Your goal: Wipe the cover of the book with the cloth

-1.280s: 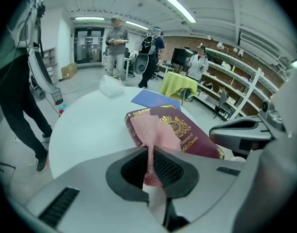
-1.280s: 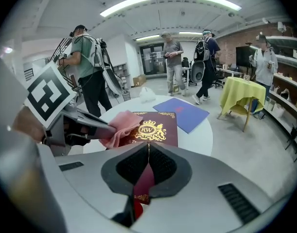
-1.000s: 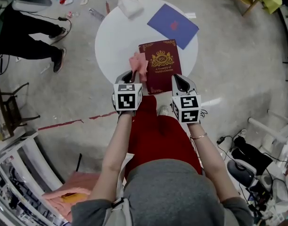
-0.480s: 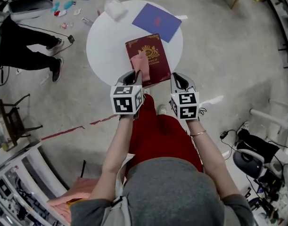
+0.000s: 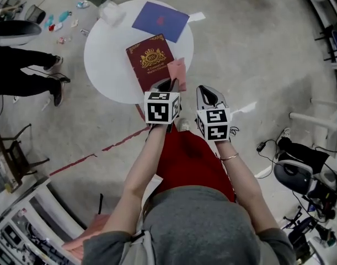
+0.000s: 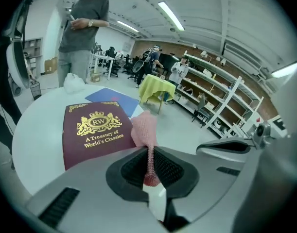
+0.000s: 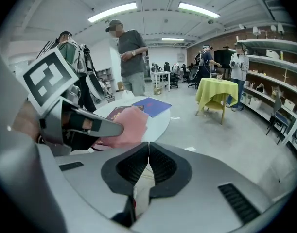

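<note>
Forearms reach out over red trousers, one gripper in each hand. The right gripper (image 5: pixel 208 94) hangs over bare concrete floor just off the near rim of the round white table (image 5: pixel 102 65). Its jaws are pressed together with nothing between them. Just to its left, the left gripper (image 5: pixel 169 85) has its jaws closed tight on a pinch of the pink cloth (image 5: pixel 178 70), which rises out of them as a thin fold and widens ahead. The cloth lies at the right edge of the maroon book (image 5: pixel 149 59), near its near right corner, partly on the cover and partly on the table close to the rim. The book lies flat, cover up, and its near edge is close to the table's near rim. White tabletop lies open to its left, and open floor surrounds the table on the right. A blue folder (image 5: pixel 160 21) lies beyond the book, and a crumpled white bag (image 5: pixel 110 12) sits at the far left rim. Only the left gripper view makes the gilt crest and the title "A Treasury of World's Classics" readable. The right gripper view shows the left gripper side-on, with the cloth bulging past its finger and hiding most of the book. Both gripper views show a standing person in a grey shirt (image 6: pixel 80 28) behind the table, a yellow-draped table (image 7: pixel 217 92) and wall shelves further off.
</note>
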`<state>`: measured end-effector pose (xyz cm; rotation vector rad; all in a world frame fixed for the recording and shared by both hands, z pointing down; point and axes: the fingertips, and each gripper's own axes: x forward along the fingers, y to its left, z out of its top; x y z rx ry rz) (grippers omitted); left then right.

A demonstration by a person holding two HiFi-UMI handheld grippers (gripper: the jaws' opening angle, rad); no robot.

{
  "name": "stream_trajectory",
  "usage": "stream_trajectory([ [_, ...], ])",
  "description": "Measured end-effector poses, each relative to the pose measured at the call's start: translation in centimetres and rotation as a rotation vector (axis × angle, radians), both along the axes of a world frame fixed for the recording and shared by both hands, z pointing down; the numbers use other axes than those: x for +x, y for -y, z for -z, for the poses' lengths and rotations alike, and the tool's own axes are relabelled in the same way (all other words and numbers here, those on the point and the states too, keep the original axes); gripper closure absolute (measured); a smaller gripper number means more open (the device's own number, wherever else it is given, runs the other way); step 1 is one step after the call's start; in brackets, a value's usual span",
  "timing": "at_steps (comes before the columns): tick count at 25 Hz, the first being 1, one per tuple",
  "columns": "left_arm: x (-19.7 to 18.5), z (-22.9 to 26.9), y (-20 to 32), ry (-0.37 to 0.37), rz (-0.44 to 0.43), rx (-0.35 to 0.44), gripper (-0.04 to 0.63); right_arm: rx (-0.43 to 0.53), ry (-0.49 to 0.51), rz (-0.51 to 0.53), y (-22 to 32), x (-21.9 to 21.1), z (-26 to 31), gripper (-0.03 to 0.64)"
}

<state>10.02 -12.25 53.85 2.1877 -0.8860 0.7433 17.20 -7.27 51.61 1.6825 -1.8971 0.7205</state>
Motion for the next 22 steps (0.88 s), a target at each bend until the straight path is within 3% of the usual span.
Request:
stream_trajectory([
  [9, -3.5, -2.5, -1.4, 0.070, 0.044, -0.048, 0.563, 0.001, 0.000, 0.047, 0.6, -1.9, 0.2, 0.588],
  [22, -11.9, -3.3, -2.7, 0.098, 0.224, -0.073, 0.563, 0.000, -0.006, 0.220, 2.5, -7.7, 0.0, 0.588],
])
